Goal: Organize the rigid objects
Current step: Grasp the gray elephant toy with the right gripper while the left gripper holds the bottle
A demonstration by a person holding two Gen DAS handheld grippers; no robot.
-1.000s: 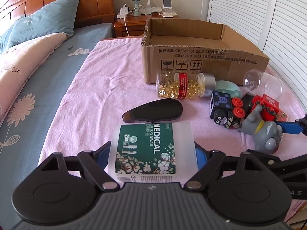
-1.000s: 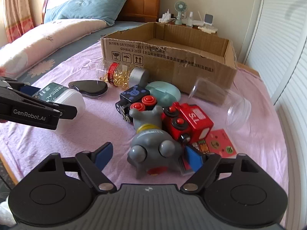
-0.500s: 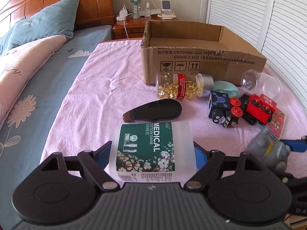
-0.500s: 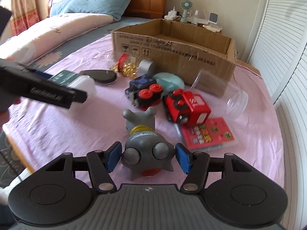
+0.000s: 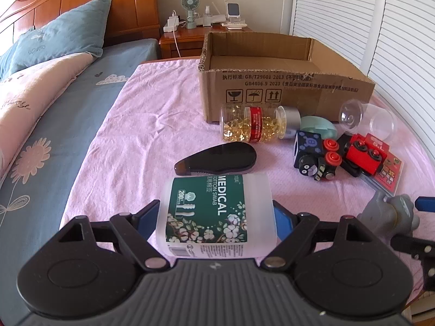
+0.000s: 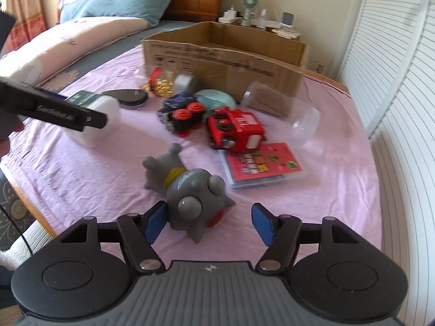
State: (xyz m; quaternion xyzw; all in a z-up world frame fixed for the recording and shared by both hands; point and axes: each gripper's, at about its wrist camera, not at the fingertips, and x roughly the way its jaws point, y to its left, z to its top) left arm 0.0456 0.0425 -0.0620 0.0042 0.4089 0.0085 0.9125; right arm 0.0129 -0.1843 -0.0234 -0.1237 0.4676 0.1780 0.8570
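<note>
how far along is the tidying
Barely started: the cardboard box shows nothing inside. Left gripper grips the cotton swab tub. Right gripper is opening around the grey toy. Capsule bottle and toy trains remain out.

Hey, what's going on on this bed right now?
A person with two handheld grippers is tidying items off a pink blanket, likely into the cardboard box. The left gripper is closed on a cotton swab tub. The right gripper has its jaws opening around a grey toy, one pad beside it, the other clear.
</note>
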